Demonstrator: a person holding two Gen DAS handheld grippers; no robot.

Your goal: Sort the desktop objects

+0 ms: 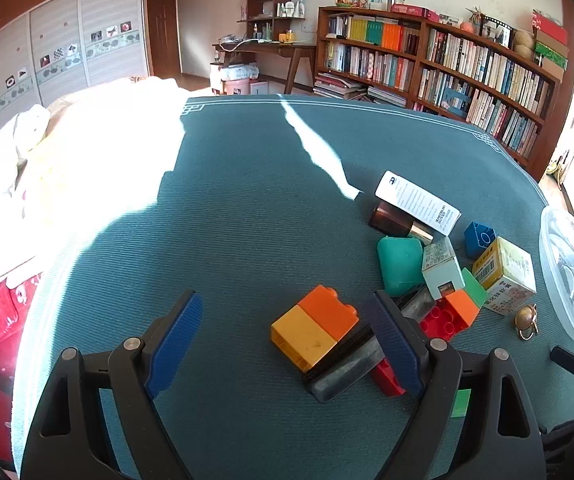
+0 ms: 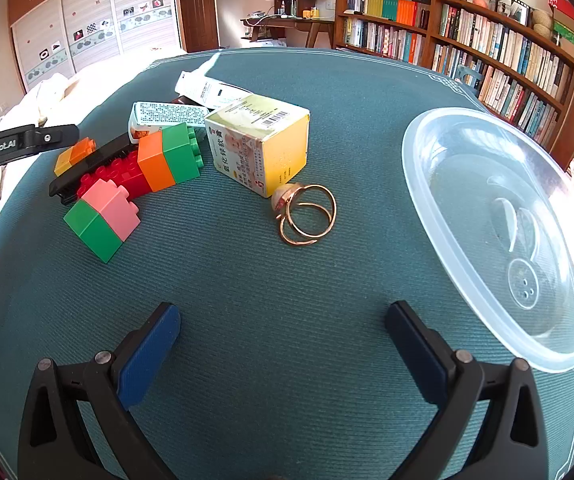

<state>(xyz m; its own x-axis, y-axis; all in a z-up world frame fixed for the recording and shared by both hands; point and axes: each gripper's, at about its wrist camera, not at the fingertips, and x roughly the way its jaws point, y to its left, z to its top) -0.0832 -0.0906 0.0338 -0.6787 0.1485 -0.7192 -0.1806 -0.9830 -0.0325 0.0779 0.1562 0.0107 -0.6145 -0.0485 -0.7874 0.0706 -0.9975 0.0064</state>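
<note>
Half-hidden red brick behind left gripper, jaws spread

Left claw, right claw: black frames, blue ribbed pads, silver pivot pins; "GenRobot.AI" lettered in white.

Left half of cloth: bare, open passage; blocked to the right by the yellow-orange block
Centre front: open cloth ahead of the right gripper
Right edge: clear bowl barred it
Pile: blocks, yellow box, ring crowded together
</note>
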